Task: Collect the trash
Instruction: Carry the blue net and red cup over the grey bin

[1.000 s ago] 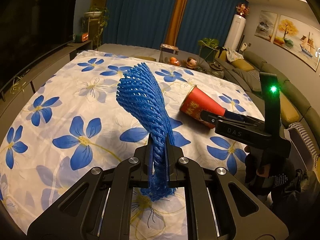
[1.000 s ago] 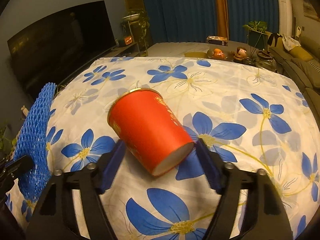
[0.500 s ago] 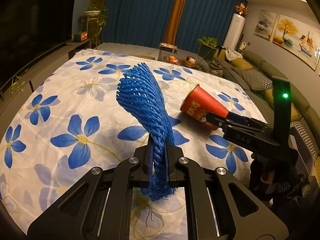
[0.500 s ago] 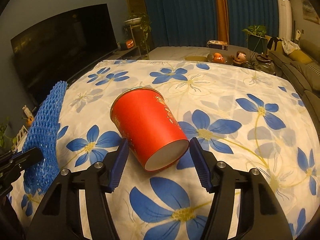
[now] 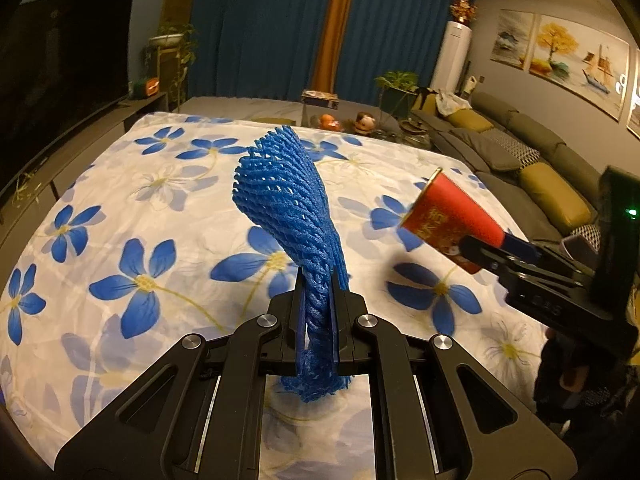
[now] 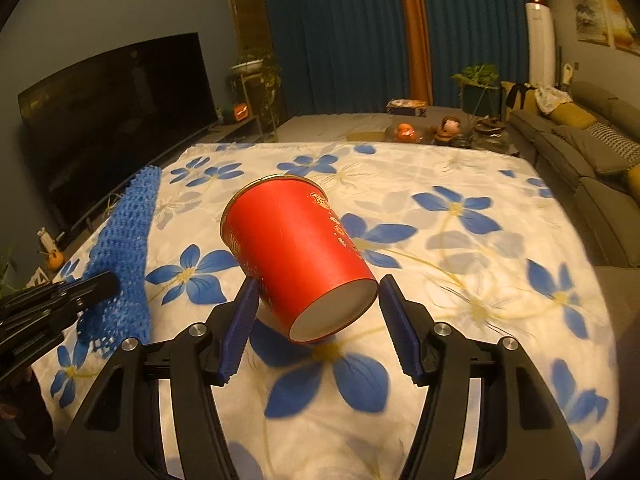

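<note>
Left wrist view: the left gripper [image 5: 316, 320] has its jaws clenched on the lower neck of the blue foam net [image 5: 288, 208], which stands up and fans out above the flowered cloth [image 5: 132, 240] covering the desk. At the right edge, the right gripper [image 5: 484, 250] carries the red paper cup [image 5: 452, 220] clear of the cloth, rim pointing up and to the left, with a shadow beneath it. Compared with one second earlier, the cup sits higher and farther right in this view, and the net is unchanged in the jaws. Right wrist view: the right gripper [image 6: 316, 312] has the red paper cup [image 6: 296, 252] between its blue pads; the left pad touches the cup wall, while contact at the right pad cannot be confirmed. The cup's long axis runs forward along the jaws, base toward the camera, rim away. One second earlier the jaws stood wider and the cup lay on the cloth. The blue foam net [image 6: 124, 248] and the left gripper [image 6: 96, 286] appear at the left, well apart from the cup. Both items are in hand; no bin is visible, so the next move likely requires locating one.
</note>
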Demonstrator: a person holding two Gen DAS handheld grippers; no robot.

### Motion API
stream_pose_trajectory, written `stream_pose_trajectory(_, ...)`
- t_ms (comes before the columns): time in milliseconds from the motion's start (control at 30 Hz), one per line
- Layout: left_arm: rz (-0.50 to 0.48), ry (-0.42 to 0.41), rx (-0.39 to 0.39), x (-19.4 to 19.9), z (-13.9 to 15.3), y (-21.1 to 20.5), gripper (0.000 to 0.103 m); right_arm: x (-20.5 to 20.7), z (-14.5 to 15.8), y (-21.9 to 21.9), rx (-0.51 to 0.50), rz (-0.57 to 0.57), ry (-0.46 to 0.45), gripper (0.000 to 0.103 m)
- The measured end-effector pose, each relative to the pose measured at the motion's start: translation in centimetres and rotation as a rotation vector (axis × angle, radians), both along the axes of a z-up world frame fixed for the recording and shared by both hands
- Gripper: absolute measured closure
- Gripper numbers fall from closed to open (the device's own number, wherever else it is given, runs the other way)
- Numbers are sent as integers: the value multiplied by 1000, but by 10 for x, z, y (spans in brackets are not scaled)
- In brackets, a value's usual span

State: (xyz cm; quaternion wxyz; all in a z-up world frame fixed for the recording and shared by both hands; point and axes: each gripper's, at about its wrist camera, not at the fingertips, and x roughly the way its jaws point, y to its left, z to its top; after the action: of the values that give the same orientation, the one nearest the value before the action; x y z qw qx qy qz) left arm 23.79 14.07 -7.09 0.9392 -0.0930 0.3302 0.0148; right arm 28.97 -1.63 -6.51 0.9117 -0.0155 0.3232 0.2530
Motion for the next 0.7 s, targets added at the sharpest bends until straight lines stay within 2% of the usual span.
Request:
stream_pose_trajectory(367,-123,-31,34,-9,20,-56,95,-49,24,-65,33,-99,-59,42)
stream_pose_trajectory(500,-181,-53,48,-14,32,-87,95,-63,31,-91,55,-138,-76,42)
stream_pose_trajectory(700,-283,-88,65,-17,53,-144,95,-80,40,-155,116,-250,-96,42)
